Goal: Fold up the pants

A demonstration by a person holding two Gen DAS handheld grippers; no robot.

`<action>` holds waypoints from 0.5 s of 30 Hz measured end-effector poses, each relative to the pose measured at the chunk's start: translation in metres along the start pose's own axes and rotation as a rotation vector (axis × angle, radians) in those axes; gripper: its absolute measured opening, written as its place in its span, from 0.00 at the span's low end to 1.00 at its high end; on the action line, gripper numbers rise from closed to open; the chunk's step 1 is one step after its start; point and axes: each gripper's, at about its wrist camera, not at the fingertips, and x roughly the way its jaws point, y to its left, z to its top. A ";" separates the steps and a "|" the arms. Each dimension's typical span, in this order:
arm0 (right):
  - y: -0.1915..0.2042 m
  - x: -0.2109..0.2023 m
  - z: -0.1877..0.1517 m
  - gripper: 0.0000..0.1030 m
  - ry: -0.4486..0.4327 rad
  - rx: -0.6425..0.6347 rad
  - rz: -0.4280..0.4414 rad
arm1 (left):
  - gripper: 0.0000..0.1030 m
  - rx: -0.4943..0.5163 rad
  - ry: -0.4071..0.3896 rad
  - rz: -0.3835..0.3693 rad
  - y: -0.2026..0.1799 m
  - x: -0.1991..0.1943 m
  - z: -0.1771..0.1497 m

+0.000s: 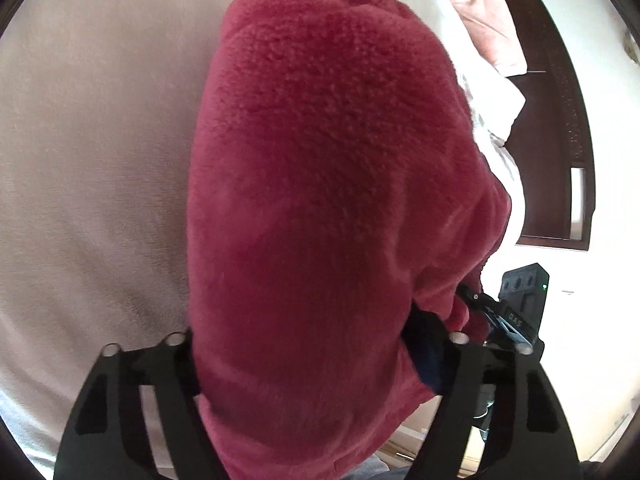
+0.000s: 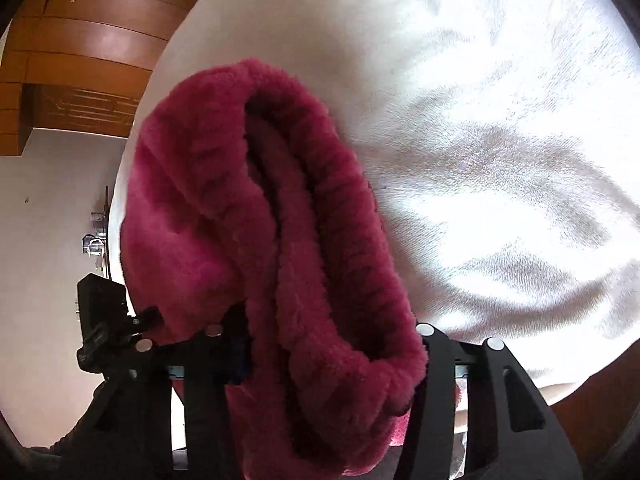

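Observation:
The pants (image 1: 332,184) are dark pink fleece. In the left wrist view they fill the middle of the frame, lying out over a pale bed cover (image 1: 92,140). My left gripper (image 1: 316,340) is shut on a thick bunch of the fabric. In the right wrist view the pants (image 2: 256,240) hang in folds with a ribbed edge showing. My right gripper (image 2: 320,332) is shut on them too. The right gripper's body (image 1: 520,304) shows at the lower right of the left wrist view, close beside the left one.
A white blanket (image 2: 500,160) covers the bed. A pink cloth (image 1: 492,20) and white bedding (image 1: 496,120) lie at the far right, by a dark wooden headboard (image 1: 568,120). Brown wooden cabinets (image 2: 80,60) and a white wall stand to the left.

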 end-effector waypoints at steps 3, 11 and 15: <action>0.008 -0.010 -0.004 0.45 -0.016 -0.007 0.000 | 0.56 0.003 -0.014 -0.016 0.000 -0.010 -0.003; 0.031 -0.044 -0.017 0.44 -0.056 -0.077 0.031 | 0.53 0.018 -0.111 -0.047 -0.008 -0.051 -0.012; 0.041 -0.058 -0.006 0.44 -0.066 -0.106 0.055 | 0.53 0.026 -0.168 -0.043 -0.017 -0.070 -0.003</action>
